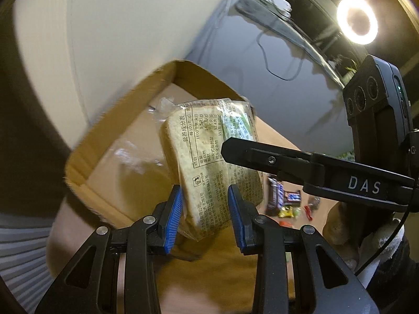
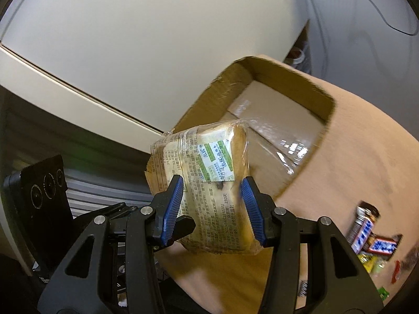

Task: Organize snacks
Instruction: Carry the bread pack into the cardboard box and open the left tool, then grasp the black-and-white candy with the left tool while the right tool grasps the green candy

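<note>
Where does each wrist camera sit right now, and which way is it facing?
Left wrist: behind the left tongs, looking down along them at the bread packet, cardboard box beyond; right tongs reach in from the right.
Right wrist: behind the right tongs, facing the same packet and box; left tongs show lower left.
Shared: packet, box, snack bars.

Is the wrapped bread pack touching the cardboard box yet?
Cannot tell. In both wrist views the bread pack overlaps the cardboard box, hiding any gap; each gripper's fingers clamp a pack.
</note>
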